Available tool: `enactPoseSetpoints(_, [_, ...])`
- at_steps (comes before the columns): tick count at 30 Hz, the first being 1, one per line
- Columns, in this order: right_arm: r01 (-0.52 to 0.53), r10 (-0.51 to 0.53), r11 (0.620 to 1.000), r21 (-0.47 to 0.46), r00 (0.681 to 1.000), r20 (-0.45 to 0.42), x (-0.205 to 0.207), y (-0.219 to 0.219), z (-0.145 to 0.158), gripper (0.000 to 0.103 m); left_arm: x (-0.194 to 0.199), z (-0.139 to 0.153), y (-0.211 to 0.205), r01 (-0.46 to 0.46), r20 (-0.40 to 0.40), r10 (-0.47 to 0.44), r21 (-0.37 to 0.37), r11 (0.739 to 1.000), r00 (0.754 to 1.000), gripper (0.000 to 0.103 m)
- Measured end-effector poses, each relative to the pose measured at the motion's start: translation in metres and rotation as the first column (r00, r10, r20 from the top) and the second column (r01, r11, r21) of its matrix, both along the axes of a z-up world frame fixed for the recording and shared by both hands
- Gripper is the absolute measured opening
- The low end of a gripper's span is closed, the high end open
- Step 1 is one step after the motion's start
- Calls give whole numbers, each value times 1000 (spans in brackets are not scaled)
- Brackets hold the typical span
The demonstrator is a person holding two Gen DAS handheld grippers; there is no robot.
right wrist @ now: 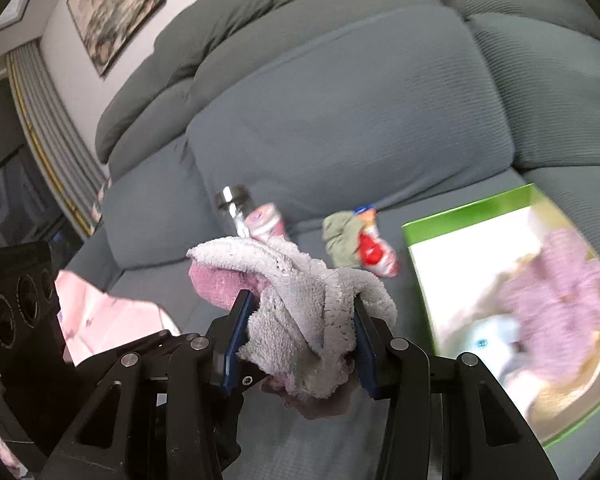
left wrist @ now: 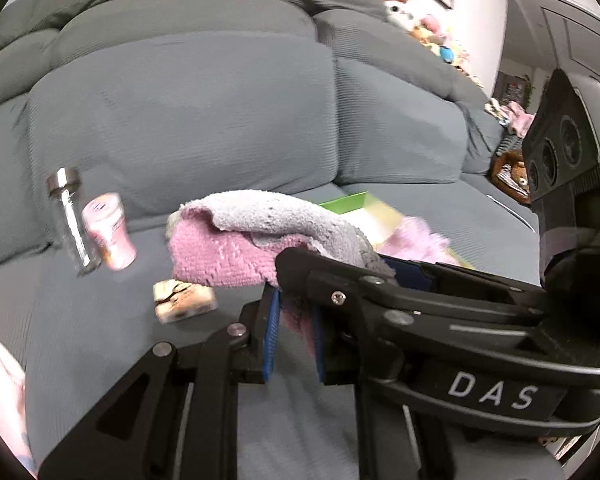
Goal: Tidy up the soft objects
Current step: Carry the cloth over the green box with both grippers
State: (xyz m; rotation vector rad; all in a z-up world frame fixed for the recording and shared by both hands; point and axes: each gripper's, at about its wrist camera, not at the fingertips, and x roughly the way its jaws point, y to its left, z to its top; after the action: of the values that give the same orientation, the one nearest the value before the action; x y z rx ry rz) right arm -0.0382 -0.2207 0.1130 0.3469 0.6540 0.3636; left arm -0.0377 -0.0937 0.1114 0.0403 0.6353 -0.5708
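A pink and grey towel (left wrist: 236, 240) is held above the grey sofa seat (left wrist: 100, 320) between both grippers. My left gripper (left wrist: 294, 332) is shut on the towel's pink edge. My right gripper (right wrist: 300, 340) is shut on the towel's (right wrist: 300, 300) grey bunched end, and its black body crosses the left wrist view (left wrist: 420, 304). A green-rimmed box (right wrist: 480, 248) lies on the seat to the right with a lilac fluffy cloth (right wrist: 556, 296) in it. The box shows behind the towel in the left wrist view (left wrist: 356, 204).
A glass jar with a metal lid (left wrist: 70, 220) and a pink cup (left wrist: 110, 232) stand at the seat back. A small cream packet (left wrist: 184, 300) lies on the seat. An olive cloth (right wrist: 340, 236) and a red-white bottle (right wrist: 374, 248) lie by the box. Pink fabric (right wrist: 100, 320) lies left.
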Motion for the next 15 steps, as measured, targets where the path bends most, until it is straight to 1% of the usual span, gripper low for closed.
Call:
enactPoseSetpoints(4, [56,-57,998,18,998,21,-6,-30,7,48,1,6,-29,48,21,-48,8,999,999,11])
enactPoseSetpoints(9, [123,-124,992,32,992,30,-11,-65,8,48,4,6,-60,100,33,-101,17,995,994,11])
enactPoseSetpoints(15, [198,-198,979,54,980,-6,-9,-97,-2,48,11,-2,-93,157,6,-157,24,987,988,11])
